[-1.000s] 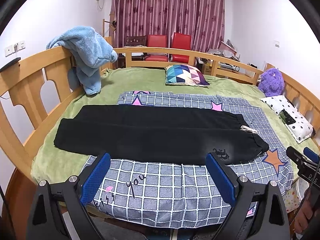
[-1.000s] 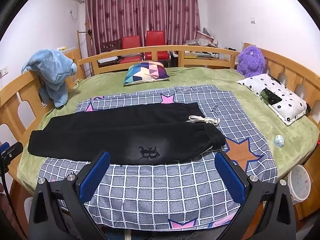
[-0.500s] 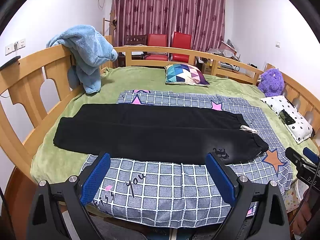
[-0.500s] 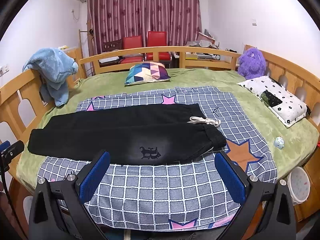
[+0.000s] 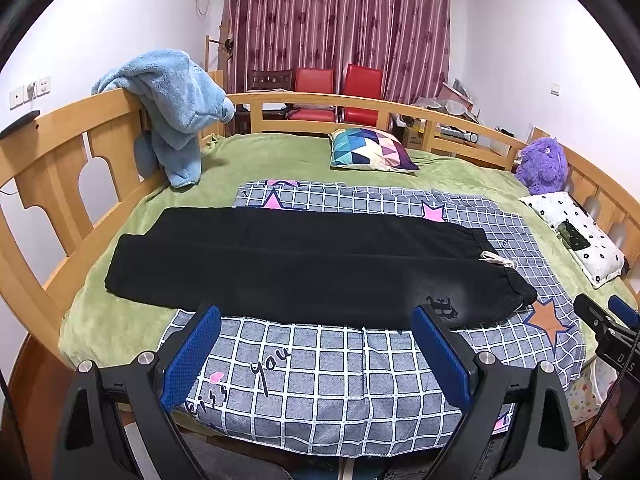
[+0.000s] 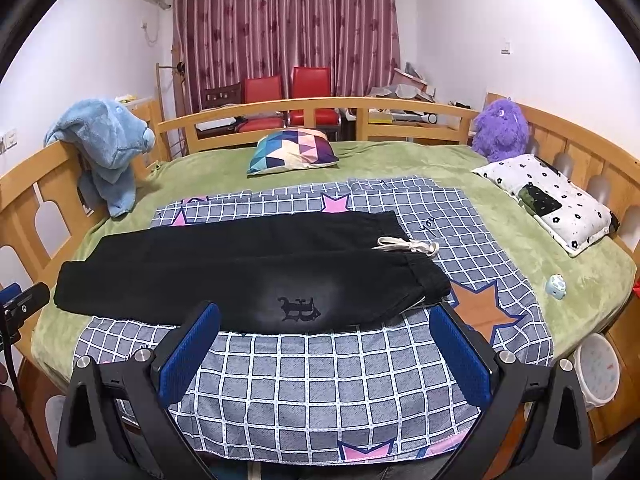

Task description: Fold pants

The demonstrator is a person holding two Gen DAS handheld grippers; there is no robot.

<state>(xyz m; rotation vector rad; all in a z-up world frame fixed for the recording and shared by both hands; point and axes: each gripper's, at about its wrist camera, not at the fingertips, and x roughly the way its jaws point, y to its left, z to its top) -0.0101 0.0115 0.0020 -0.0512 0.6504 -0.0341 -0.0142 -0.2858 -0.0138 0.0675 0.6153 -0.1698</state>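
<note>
Nearest the left wrist camera, the left claw [image 5: 316, 320] is held with its blue pads [image 5: 191, 356] wide apart and nothing between them, above the near edge of the bed. The right claw [image 6: 325, 320] is likewise spread apart and empty, level with the same edge. Beneath both, a grey checked sheet [image 5: 340, 392] with pink and orange stars is spread over a green blanket [image 5: 100, 320]. On the sheet the black pants [image 5: 304, 264] are laid flat and lengthwise across the bed, one leg folded over the other, with the cuffs over the blanket on the left and the waistband on the right. A white drawstring [image 6: 408, 246] is seen at the waistband, and a dark emblem [image 6: 299, 308] is printed near the front edge. Farther back, a colourful triangle-patterned pillow [image 6: 294, 152] is placed on the blanket. A blue plush garment [image 5: 176, 104] is draped over the wooden rail [image 5: 52, 148], and a purple plush toy [image 6: 500, 130] is set in the far right corner. Red chairs [image 6: 288, 96] and maroon curtains [image 6: 284, 20] are seen behind.
</note>
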